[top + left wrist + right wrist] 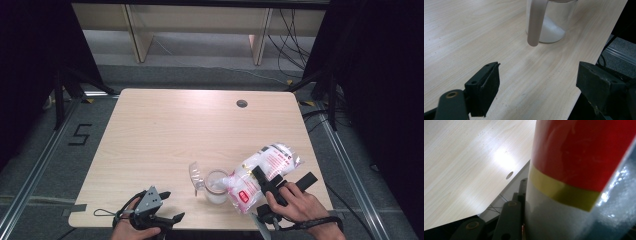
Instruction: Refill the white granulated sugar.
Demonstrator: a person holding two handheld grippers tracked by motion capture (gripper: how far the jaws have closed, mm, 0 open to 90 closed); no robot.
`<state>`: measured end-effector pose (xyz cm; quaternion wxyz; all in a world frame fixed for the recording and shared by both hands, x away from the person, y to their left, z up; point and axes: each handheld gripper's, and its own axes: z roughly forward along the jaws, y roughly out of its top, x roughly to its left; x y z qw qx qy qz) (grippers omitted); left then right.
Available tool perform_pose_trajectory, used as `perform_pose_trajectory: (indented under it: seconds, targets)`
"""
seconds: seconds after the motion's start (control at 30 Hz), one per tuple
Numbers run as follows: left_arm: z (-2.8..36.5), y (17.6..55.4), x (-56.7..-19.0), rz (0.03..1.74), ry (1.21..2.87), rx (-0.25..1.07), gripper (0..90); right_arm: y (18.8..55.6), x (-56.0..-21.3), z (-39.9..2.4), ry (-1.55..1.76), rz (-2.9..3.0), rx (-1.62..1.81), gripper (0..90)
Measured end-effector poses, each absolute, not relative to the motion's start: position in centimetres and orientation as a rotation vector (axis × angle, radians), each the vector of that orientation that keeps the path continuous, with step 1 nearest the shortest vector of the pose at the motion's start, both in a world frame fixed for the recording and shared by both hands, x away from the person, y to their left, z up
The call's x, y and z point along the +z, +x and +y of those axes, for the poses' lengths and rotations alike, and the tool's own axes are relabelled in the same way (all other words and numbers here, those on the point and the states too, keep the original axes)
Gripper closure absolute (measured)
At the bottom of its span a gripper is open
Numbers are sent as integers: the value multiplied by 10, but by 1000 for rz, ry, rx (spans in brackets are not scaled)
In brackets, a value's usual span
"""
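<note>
At the bottom of the high view, left of centre, the left gripper (167,207) sits over the near table edge in the person's left hand (131,227). In the left gripper view its two black fingers (484,88) stand spread wide with bare wood between them, holding nothing.

To the lower right of the high view, the right hand (300,206) carries the right gripper (265,181), whose fingers pinch a clear plastic bag (262,172) of white grains with red print. The bag is lifted and tilted, its lower end down and left at the mouth of a clear jar (216,186). In the right gripper view the bag's red and yellow print (584,157) is pressed right against the lens, with one finger (509,220) against its side.

The jar stands upright on the wooden table (170,130), lower centre, its hinged lid (194,172) apparently tipped open to the left. White grains lie in its base in the left gripper view (549,32).

A round grommet hole (242,103) sits near the table's far edge, upper right.
</note>
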<state>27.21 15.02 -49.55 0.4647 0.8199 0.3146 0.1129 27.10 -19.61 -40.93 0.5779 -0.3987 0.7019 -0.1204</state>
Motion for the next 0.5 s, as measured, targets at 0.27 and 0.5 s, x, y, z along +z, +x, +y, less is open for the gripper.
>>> perform_pose_trajectory:
  seconds: [0.27, 0.5]
  targets:
    - [150, 272, -495, 777, 2011, 276, 185, 270, -409, -197, -928, 1644, -281, 726]
    - [150, 272, -496, 772, 2013, 282, 185, 270, -409, -197, -930, 1643, -283, 727]
